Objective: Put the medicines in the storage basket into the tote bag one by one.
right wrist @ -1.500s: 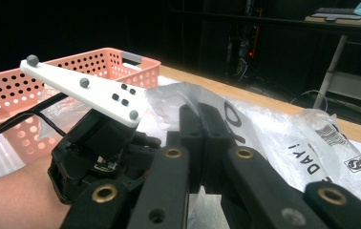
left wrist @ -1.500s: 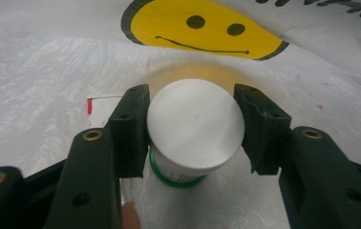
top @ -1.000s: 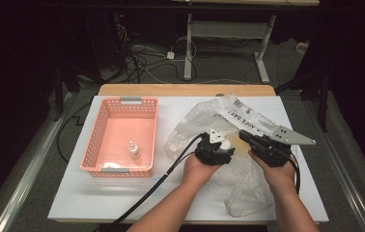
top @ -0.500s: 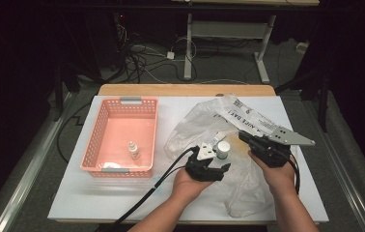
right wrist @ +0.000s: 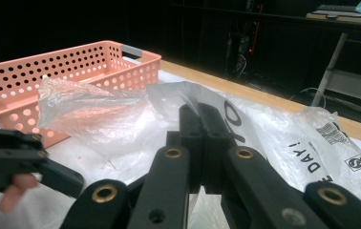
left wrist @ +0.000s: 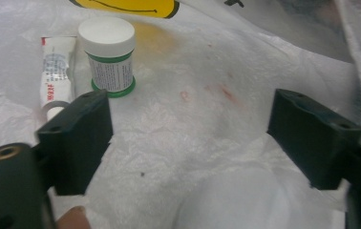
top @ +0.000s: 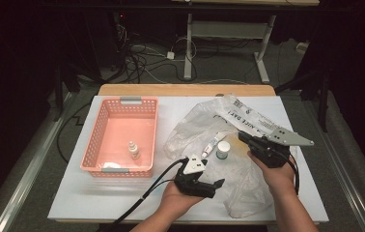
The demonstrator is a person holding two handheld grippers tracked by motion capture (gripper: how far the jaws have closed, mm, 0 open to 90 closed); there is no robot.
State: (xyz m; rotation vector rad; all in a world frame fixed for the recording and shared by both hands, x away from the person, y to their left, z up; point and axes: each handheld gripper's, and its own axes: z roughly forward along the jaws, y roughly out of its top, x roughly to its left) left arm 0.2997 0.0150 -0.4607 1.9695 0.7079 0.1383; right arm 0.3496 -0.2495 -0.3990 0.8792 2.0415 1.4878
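Observation:
A crumpled clear-and-white plastic bag (top: 204, 121) lies across the right half of the table. On it stand a white jar with a green label (top: 223, 150) (left wrist: 108, 57) and, beside it, a small white tube (top: 212, 145) (left wrist: 54, 76). My left gripper (top: 214, 186) (left wrist: 190, 124) hovers over the bag short of the jar. Its jaws have just been opening and stand wide apart, with nothing pinched between them. My right gripper (top: 244, 137) (right wrist: 200, 119) is shut on the bag's printed upper layer, holding it lifted.
A pink perforated basket (top: 98, 140) (right wrist: 73, 62) sits on the left of the white table top, holding a small bottle (top: 133, 150) and a white item (top: 109, 166). Cables trail from the left gripper to the near edge. Dark floor and desk legs lie beyond.
My left gripper has pulled back from the jar and tube toward the near edge, and its jaws have spread wider. The jar now stands uncovered on the bag. The right gripper has not moved.

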